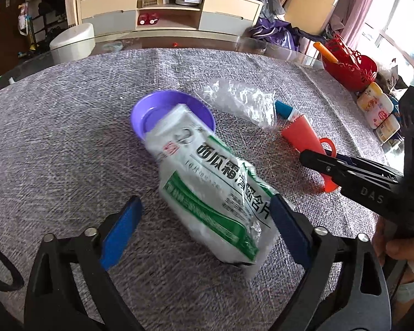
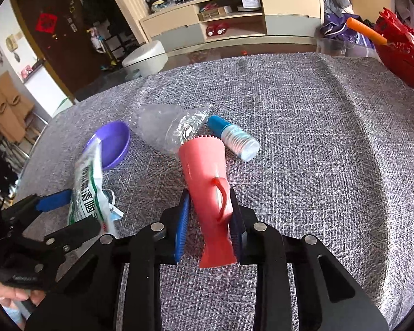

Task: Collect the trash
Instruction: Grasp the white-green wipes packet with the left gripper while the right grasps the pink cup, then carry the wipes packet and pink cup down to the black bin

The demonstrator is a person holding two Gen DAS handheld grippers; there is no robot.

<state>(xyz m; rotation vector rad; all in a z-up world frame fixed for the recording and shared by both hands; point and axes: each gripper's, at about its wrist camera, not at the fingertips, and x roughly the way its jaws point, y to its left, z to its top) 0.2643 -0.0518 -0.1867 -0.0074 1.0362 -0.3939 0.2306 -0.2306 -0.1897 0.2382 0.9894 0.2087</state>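
A white and green medicine packet [image 1: 207, 182] lies on the grey cloth with its far end over a purple dish [image 1: 162, 110]. My left gripper [image 1: 204, 215] is open, its blue pads either side of the packet's near half. The packet [image 2: 88, 193] and dish [image 2: 110, 143] also show in the right wrist view. My right gripper [image 2: 209, 218] is shut on a red plastic cup [image 2: 207, 182] lying on its side, handle up. The cup [image 1: 303, 140] shows in the left wrist view. Beyond lie crumpled clear plastic [image 2: 168, 127] and a small blue-capped bottle [image 2: 234, 138].
A red basket [image 1: 347, 66] with an orange stick stands at the table's far right, with small white bottles [image 1: 375, 107] beside it. A cabinet [image 1: 168, 13] and a white stool [image 1: 71, 44] stand beyond the table. The grey cloth [image 2: 317, 151] spreads to the right.
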